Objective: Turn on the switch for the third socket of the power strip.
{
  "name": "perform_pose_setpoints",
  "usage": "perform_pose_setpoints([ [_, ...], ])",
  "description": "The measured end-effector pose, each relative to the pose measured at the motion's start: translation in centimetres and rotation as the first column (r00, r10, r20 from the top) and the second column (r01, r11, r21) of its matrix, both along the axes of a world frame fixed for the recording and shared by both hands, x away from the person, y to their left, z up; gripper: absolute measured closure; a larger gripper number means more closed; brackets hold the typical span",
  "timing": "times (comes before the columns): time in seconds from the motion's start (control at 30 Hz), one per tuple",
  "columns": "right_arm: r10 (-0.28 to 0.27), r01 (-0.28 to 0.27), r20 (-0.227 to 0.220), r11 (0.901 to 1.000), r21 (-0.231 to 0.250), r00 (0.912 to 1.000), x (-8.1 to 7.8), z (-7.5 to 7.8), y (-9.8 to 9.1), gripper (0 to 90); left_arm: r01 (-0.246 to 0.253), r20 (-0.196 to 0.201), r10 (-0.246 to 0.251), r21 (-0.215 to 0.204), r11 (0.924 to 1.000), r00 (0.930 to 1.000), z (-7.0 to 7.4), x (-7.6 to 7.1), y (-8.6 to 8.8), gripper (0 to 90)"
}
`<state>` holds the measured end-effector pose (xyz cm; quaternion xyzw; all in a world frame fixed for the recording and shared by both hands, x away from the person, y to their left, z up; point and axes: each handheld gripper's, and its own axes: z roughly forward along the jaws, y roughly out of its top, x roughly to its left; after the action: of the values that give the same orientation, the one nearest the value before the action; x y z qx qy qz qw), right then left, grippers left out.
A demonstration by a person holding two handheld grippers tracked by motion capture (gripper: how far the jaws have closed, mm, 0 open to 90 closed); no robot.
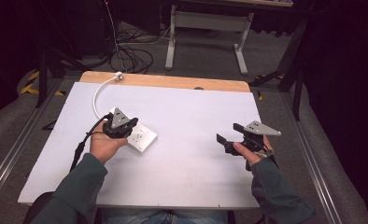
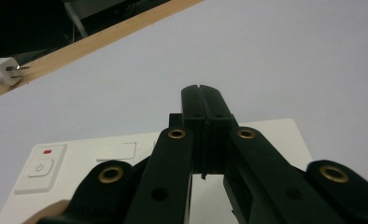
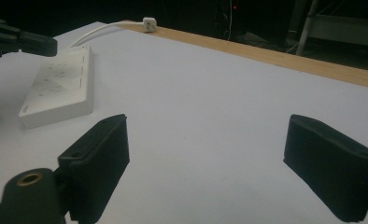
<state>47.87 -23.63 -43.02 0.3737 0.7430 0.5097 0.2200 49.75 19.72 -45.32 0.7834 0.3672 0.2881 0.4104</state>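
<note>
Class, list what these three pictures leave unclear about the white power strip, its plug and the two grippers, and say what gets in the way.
1. Power strip, high view: its near-left part is hidden under the left gripper and hand.
2. Left gripper view: the closed fingers cover the strip's sockets; its near end is cut off by the bottom edge.
3. Plug, high view: too small to count prongs.
4. Right gripper view: socket detail on the strip is blurred; the open right gripper holds nothing.

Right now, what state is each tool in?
Left tool: shut, holding nothing, above the power strip.
Right tool: open, holding nothing.
</note>
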Motion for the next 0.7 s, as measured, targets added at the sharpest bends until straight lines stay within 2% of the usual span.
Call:
perform_pose_setpoints([
  [0.17, 0.002, -0.002, 0.002, 1.0000, 0.000, 1.0000, 0.0, 0.0, 0.0, 14.5, 0.033, -0.017, -0.033, 0.035, 0.9988, 0.9993, -0.4, 0.3, -0.8, 90.0],
  [0.4, 0.001, -0.001, 0.003, 1.0000, 0.002, 1.0000, 0.1, 0.1, 0.0, 14.5, 0.059, -0.037, -0.057, 0.056, 0.9967, 0.9977, -0.8, 0.7, -1.6, 90.0],
  [0.6, 0.004, -0.004, 0.007, 1.0000, 0.003, 1.0000, 0.0, 0.2, 0.1, 14.7, 0.068, -0.060, -0.063, 0.095, 0.9931, 0.9962, -1.3, 1.1, -2.0, 90.0],
  [0.7, 0.006, -0.006, 0.008, 1.0000, 0.001, 1.0000, 0.0, 0.2, 0.1, 14.8, 0.066, -0.060, -0.060, 0.102, 0.9926, 0.9964, -1.3, 1.4, -2.2, 90.0],
])
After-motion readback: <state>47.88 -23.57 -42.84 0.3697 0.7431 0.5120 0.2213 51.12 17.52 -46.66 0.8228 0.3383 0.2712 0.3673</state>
